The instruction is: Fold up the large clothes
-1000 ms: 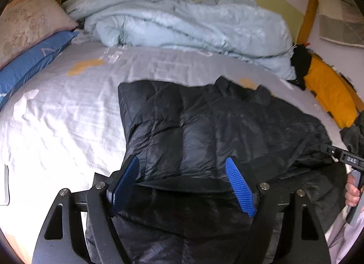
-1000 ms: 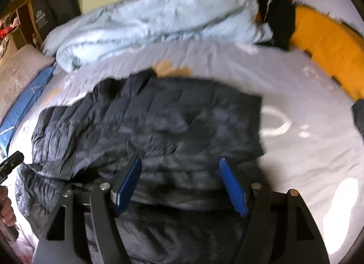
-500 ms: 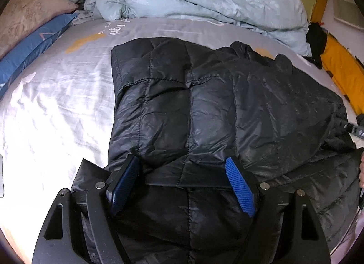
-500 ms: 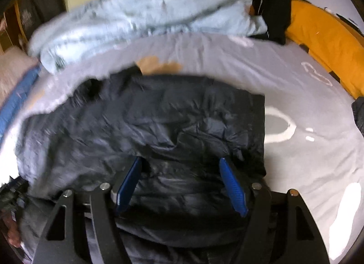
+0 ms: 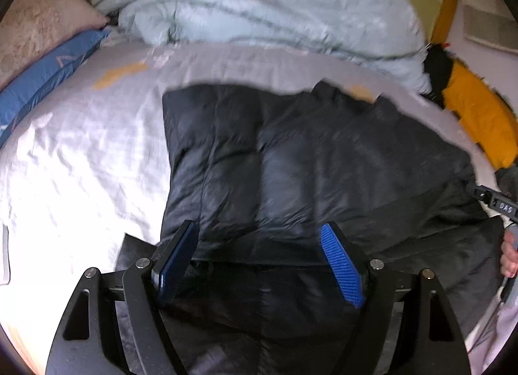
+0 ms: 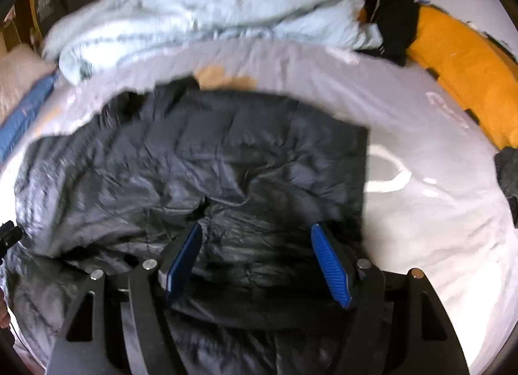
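- Black quilted nylon fills my view: the puffer jacket (image 5: 307, 174) lies on the bed (image 5: 81, 155), already doubled over itself, with the folded edge running across just ahead of both sets of fingers.
- Half a second ago my left view sat closer over the upper layer; now it has pulled back a little and more of the grey sheet shows past the jacket's far edge. The fold itself has kept its place.
- I read that as the flap being laid down and let go, so this fold looks finished and the next one, or a smoothing pass, is due.
- The left gripper (image 5: 259, 261) stands with its blue fingers (image 5: 340, 265) spread wide, nothing pinched, jacket fabric below and between them.
- The right gripper (image 6: 257, 261) is likewise spread, its fingers (image 6: 330, 265) over the rumpled lower layer without gripping it.
- Beyond the fingers: a pale blue duvet (image 5: 259, 16) heaped at the far side, and an orange cushion (image 6: 466, 61) off to the right.
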The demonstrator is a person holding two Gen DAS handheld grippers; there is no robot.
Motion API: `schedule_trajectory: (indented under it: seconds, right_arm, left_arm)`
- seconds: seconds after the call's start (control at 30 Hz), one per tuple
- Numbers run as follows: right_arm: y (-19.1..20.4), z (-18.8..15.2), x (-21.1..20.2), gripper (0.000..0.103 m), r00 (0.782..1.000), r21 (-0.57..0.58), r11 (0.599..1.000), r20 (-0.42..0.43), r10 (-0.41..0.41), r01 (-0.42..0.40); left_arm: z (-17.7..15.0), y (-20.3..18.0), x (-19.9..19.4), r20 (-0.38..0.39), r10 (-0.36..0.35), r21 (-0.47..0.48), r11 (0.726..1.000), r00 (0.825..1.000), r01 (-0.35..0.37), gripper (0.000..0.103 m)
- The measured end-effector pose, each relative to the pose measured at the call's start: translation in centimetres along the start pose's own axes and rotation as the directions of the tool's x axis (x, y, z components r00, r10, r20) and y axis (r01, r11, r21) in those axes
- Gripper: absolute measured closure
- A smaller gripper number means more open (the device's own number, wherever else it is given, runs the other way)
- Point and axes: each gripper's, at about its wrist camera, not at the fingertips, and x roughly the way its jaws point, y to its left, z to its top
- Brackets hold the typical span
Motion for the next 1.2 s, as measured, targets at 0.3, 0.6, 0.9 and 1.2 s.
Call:
schedule_trajectory:
  seconds: [0.3,0.6,0.9,1.2]
  right_arm:
    - [1.1,-2.6,-10.0,0.022,0.974,-0.013,0.998,0.22,0.06,-0.059]
    - [2.5,-6.4,-14.4,0.0,0.935,0.003,0.993,0.338,0.106,-0.114]
    - [2.3,-8.6,-15.2,0.0,0.936,-0.019,0.995,0.338,0.101,-0.1]
    - [3.0,-11.1,-14.6,0.0,0.957,-0.142,0.988,0.274,0.098,-0.06]
  left_arm:
    - [-0.2,-2.1,-9.2,0.252,-0.083,0.069,0.995,0.964,0.068,0.016]
    - [-3.3,-3.4,-13.8,0.357,-0.096,0.14,0.989,0.929,0.049,0.001]
    - [-5.5,-3.5,-14.9,0.356,-0.117,0.131,0.989,0.927,0.074,0.001]
    - [-9.3,-5.5,-12.2,0.208,-0.155,0.258,0.961,0.966,0.099,0.001]
